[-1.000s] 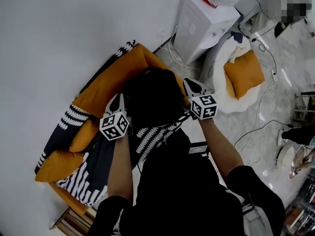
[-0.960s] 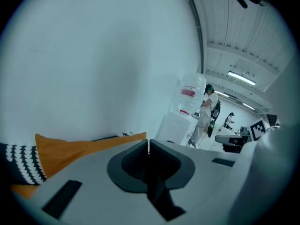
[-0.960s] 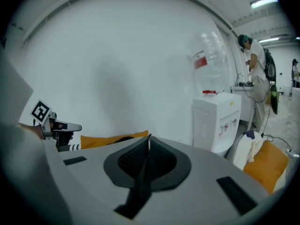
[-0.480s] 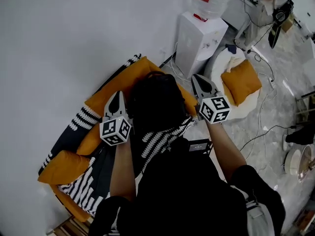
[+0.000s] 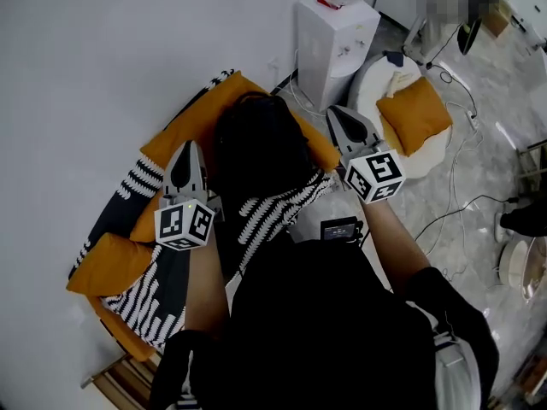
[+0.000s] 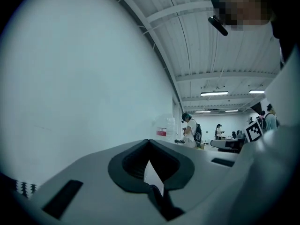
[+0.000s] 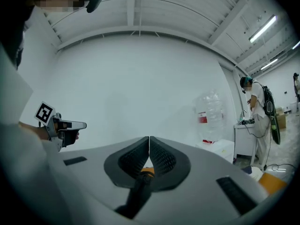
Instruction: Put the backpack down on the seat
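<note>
The black backpack (image 5: 256, 154) lies on the orange seat (image 5: 198, 116). Flanking the backpack, the left gripper (image 5: 184, 149) and right gripper (image 5: 337, 114) have their jaws together, holding nothing.

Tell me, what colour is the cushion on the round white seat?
The cushion is orange; the head view shows it best.

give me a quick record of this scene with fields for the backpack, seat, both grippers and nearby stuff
backpack: black, lying on the seat between the two grippers
seat: orange sofa against the white wall, partly under a black and white striped throw
left gripper: jaws shut, nothing between them, by the backpack's left side
right gripper: jaws shut, empty, by the backpack's right side
nearby: white water dispenser; orange cushion on a round white stool
task status: backpack looks set down, neither gripper holds it
</note>
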Available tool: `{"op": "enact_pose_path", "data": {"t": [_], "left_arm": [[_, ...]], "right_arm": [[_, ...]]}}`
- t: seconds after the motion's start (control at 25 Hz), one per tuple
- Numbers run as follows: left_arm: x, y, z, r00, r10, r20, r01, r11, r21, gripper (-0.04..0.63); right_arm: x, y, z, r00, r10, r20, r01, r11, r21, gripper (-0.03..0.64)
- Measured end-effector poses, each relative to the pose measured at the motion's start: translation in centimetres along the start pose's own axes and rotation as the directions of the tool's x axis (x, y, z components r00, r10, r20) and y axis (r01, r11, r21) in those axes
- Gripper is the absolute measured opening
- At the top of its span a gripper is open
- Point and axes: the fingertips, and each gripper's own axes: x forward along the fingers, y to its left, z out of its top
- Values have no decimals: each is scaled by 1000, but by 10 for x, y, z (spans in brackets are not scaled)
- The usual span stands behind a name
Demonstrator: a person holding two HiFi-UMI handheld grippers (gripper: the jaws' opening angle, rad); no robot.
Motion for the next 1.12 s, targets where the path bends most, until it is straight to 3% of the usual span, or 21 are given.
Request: {"op": "enact_pose_path", "data": {"t": [0.48,0.8,1.12], "left_arm": [[-138,-87,-29,992,122,-28,-123,992,-26,15],[-210,-146,-59,989,117,-95,-122,991,-57,15],[-261,-167,-52,989,116,-95,-123,990,-69,15]], "right_arm": [[-143,17,-17,994,108,-16,-107,994,39,32],[-216,42,-47,986,153,-69,-146,984,100,32],[-258,71,-53,976,200,-82,-188,974,130,34]]}}
